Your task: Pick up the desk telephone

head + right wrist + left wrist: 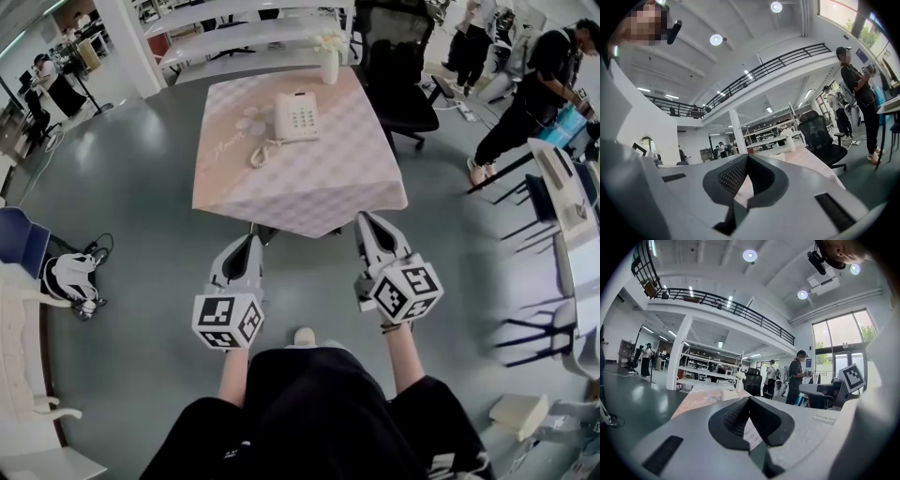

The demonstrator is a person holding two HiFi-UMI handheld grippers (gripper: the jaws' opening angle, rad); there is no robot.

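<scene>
The white desk telephone (296, 116) sits with its handset on the cradle, toward the far side of a table under a pink checked cloth (309, 183). Its coiled cord (262, 151) trails to the left. My left gripper (251, 242) and right gripper (367, 223) hover side by side just short of the table's near edge, both pointing at it. Both are shut with nothing between the jaws. In the left gripper view the closed jaws (750, 398) fill the lower frame, and the right gripper view shows the same (747, 156).
A white vase of flowers (329, 58) stands at the table's far edge, behind the telephone. A black office chair (398, 75) is at the far right of the table. White shelving (244, 33) stands behind. Several people stand at the room's right and left.
</scene>
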